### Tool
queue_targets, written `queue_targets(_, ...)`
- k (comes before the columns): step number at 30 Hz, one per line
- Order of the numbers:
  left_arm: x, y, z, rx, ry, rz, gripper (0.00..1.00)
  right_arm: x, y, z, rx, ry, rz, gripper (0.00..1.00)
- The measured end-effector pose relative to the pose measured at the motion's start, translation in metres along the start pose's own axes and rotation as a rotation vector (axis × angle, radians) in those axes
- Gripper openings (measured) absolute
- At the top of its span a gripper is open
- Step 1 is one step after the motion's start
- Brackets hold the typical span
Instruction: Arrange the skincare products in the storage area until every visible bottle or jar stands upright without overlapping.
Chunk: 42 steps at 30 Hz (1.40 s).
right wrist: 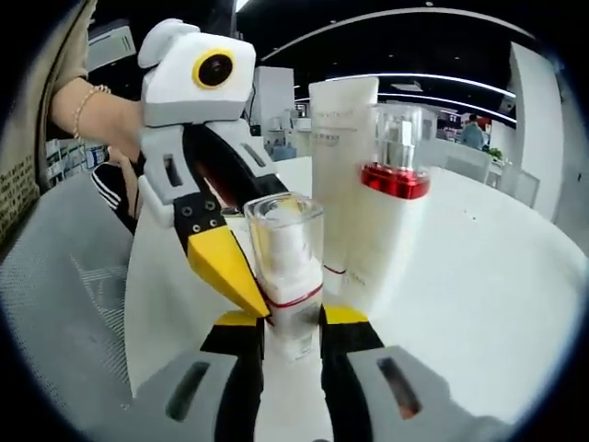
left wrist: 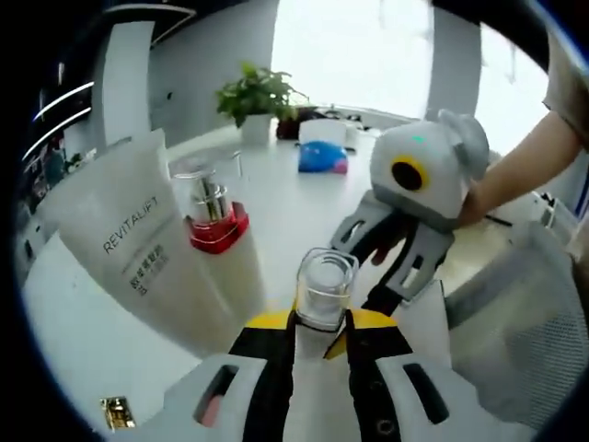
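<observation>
Three skincare items on the white desk [right wrist: 515,276]: one small bottle, one pump bottle, one tube.

Nearest: small bottle [right wrist: 285,267], clear square cap, white body with a thin red band, upright. In the right gripper view the right claw [right wrist: 291,322] has its yellow tips against both sides of the bottle's base, clamped on it. Left claw [right wrist: 225,267] comes in from the left with a yellow tip touching the same bottle. In the left gripper view, left claw [left wrist: 319,322] pinches that bottle [left wrist: 324,287] just under the cap; right claw [left wrist: 391,267] sits right behind it.

Next back: pump bottle [left wrist: 216,226] with red collar under a clear cap, upright [right wrist: 396,198].

Beside it: tall white tube [left wrist: 138,249] printed REVITALIFT, standing, just beside the pump bottle.

Far: one potted plant [left wrist: 253,101], one blue thing [left wrist: 322,157].
</observation>
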<state>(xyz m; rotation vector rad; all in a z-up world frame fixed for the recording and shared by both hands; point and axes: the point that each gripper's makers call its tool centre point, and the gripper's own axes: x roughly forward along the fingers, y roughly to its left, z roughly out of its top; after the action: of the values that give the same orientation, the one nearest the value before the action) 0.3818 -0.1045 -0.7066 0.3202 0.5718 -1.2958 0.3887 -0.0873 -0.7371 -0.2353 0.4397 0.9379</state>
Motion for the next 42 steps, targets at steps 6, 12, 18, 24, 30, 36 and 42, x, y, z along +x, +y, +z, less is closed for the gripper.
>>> queue_targets(6, 0.004, 0.01, 0.004, 0.001, -0.002, 0.008, 0.18, 0.003, -0.01, 0.002, 0.001, -0.003, -0.005, 0.23)
queue_targets(12, 0.006, 0.015, 0.007, 0.002, -0.005, 0.015, 0.18, 0.004, -0.015, 0.002, 0.0, -0.006, -0.004, 0.23)
queue_targets(18, 0.006, 0.017, 0.007, 0.005, -0.004, 0.019, 0.18, 0.006, -0.017, 0.003, 0.0, -0.007, 0.0, 0.23)
queue_targets(24, 0.006, 0.018, 0.006, 0.008, 0.003, 0.025, 0.18, 0.006, -0.017, 0.001, 0.028, -0.003, -0.004, 0.23)
queue_targets(30, 0.004, 0.02, -0.001, 0.008, 0.029, 0.035, 0.16, 0.004, -0.018, -0.005, 0.046, 0.019, -0.009, 0.24)
queue_targets(36, 0.001, 0.019, -0.003, 0.008, 0.04, 0.037, 0.17, -0.002, -0.015, -0.01, 0.053, 0.039, -0.008, 0.3)
queue_targets(42, -0.007, 0.015, -0.007, 0.01, 0.054, 0.046, 0.23, -0.009, -0.013, -0.008, 0.07, 0.044, -0.031, 0.36)
